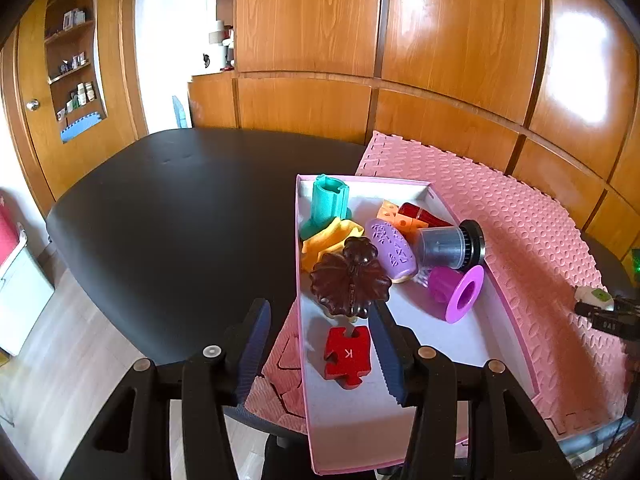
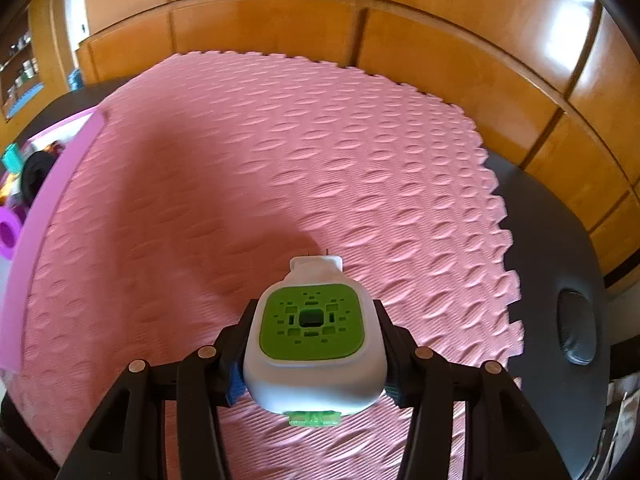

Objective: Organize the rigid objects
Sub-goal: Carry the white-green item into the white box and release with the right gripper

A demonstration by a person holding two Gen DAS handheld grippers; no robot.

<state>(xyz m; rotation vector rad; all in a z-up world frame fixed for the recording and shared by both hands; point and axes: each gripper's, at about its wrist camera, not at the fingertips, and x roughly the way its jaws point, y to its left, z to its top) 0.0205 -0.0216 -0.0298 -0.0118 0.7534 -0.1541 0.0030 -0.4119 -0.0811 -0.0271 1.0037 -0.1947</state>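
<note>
A white plug-in device (image 2: pixel 316 344) with a rounded body, a square green perforated face and a green tab at its near end is sitting between the two fingers of the right gripper (image 2: pixel 314 340), which are clamping its sides above the pink foam mat (image 2: pixel 280 140). The left gripper (image 1: pixel 320 344) is hovering with jaws apart over the pink box (image 1: pixel 516 320), the red puzzle piece (image 1: pixel 347 356) lying between them and the brown flower-shaped piece (image 1: pixel 350 280) at twelve o'clock

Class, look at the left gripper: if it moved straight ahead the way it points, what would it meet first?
Most likely the box wall, which passes between the open fingers of the left gripper. Past it lie the red puzzle piece and the brown leaf-shaped dish. Depth is uncertain.
</note>
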